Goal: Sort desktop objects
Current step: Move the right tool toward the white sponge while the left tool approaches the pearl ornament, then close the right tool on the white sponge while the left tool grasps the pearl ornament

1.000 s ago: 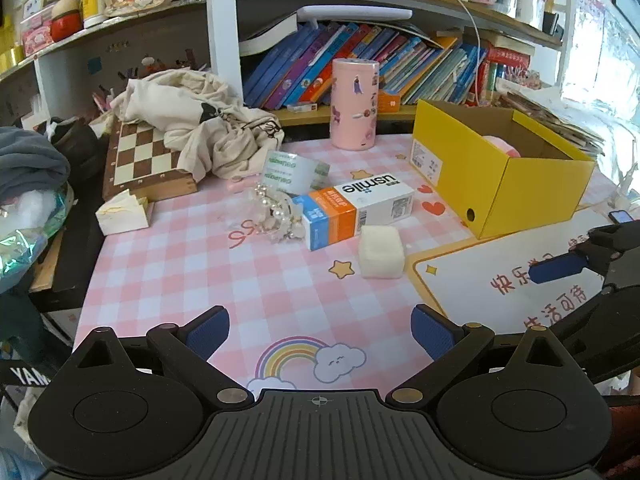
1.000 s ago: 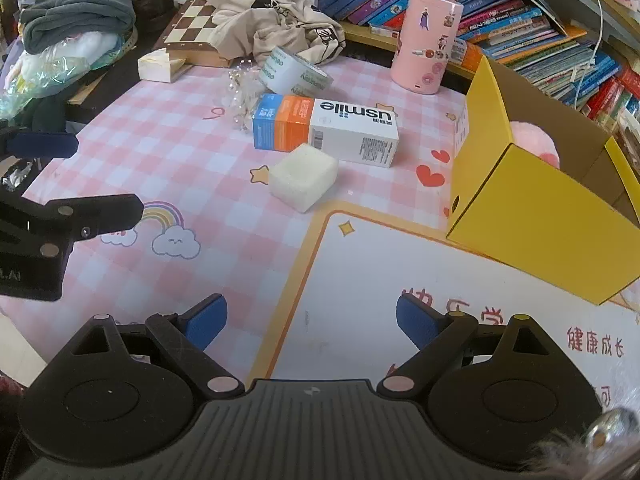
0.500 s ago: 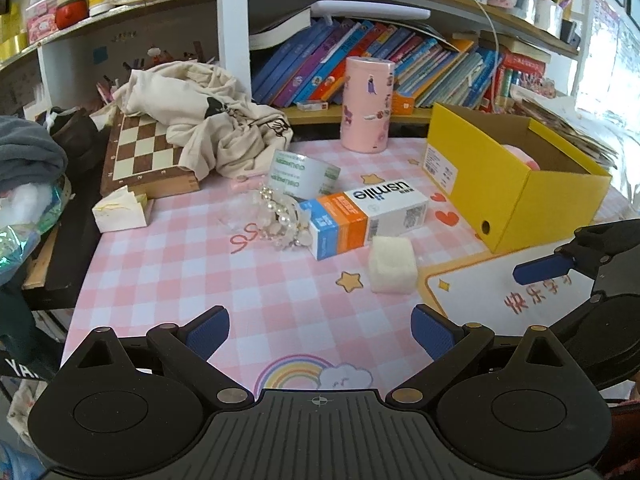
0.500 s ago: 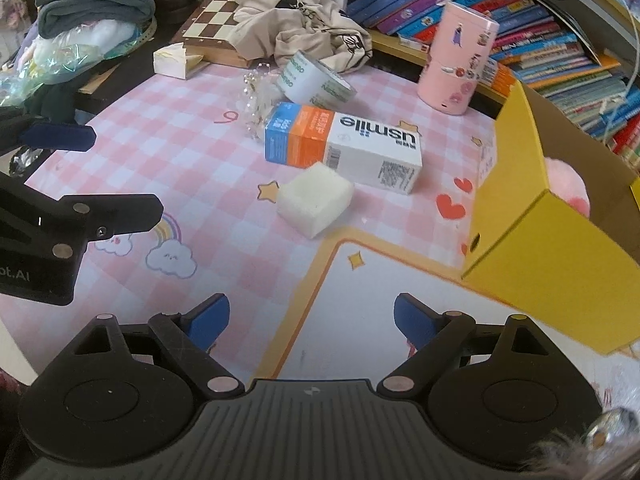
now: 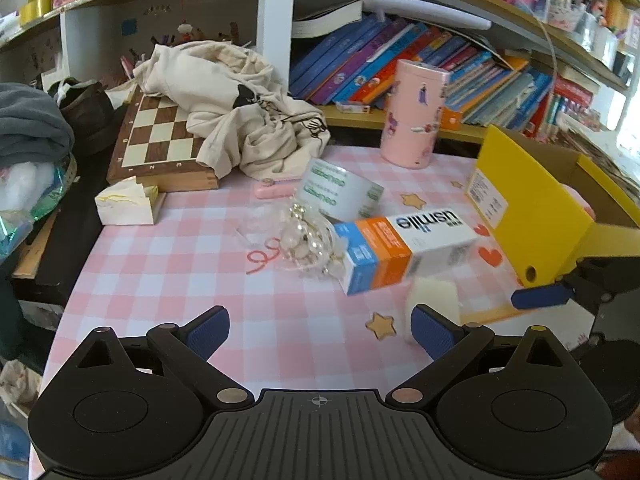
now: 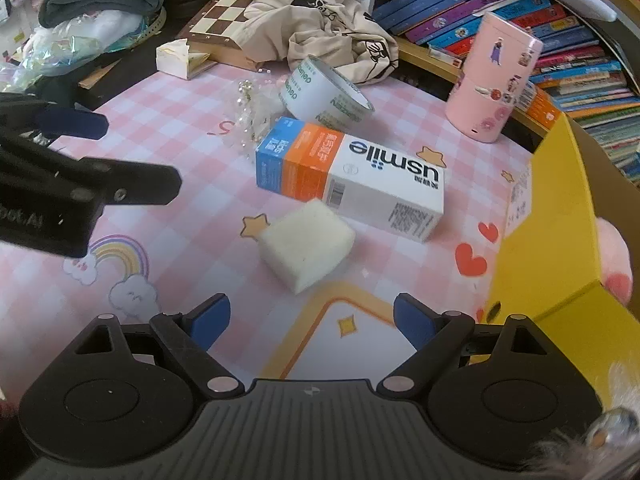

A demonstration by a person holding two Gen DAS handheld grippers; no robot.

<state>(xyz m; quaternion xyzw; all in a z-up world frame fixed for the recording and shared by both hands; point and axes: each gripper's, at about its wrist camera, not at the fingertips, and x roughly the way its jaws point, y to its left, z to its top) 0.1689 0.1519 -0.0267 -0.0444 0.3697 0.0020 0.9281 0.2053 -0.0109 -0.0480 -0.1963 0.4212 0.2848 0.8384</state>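
You're in the approach step, both the left gripper (image 5: pixel 320 330) and right gripper (image 6: pixel 312 316) apart and empty; white sponge block (image 6: pixel 307 249) sits frame-center, so next close in and straddle it.

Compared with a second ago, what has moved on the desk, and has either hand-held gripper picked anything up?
Both hand-held grippers have moved in toward the clutter: the white sponge block and usmile box now look nearer in both views. The left hand-held gripper and right hand-held gripper remain open and empty. The tape roll, pink canister and yellow box lie as before.
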